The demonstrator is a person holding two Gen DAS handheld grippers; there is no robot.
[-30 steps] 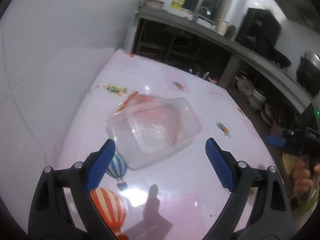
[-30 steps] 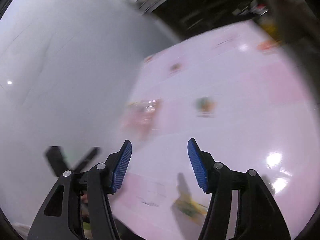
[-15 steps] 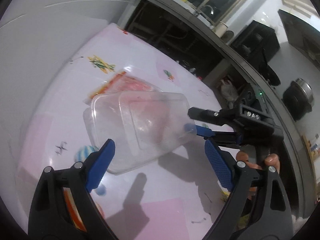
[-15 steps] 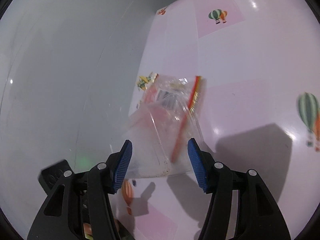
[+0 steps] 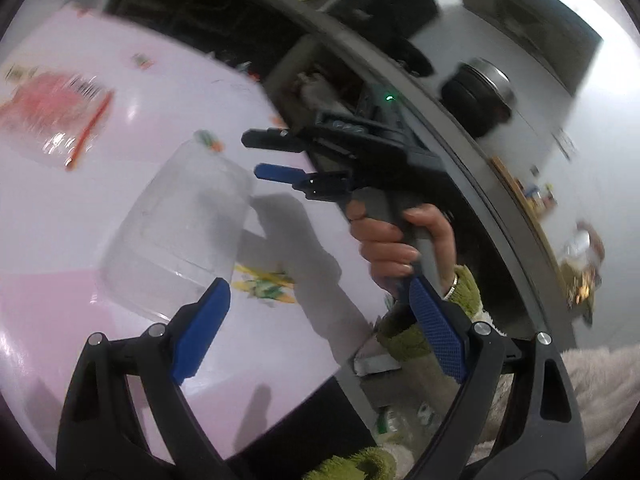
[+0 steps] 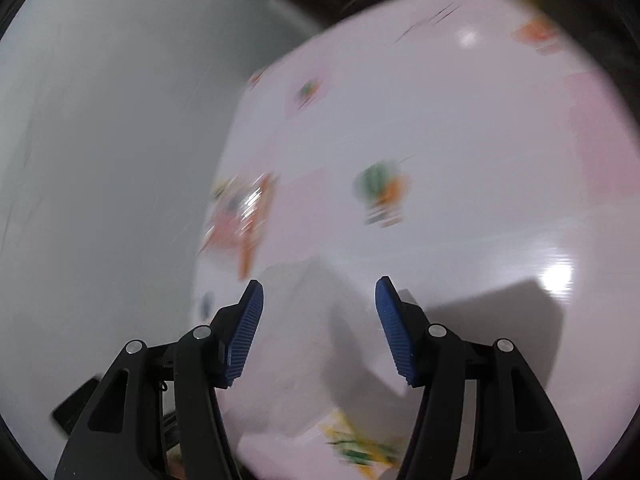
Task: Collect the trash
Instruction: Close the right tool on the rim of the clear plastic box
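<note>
Left wrist: clear container (image 5: 180, 236) tilted, rim toward camera.

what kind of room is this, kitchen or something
Most likely a home kitchen or dining corner: a table with a pink balloon-print cloth, a long dark counter behind it, and a metal pot on that counter.
</note>
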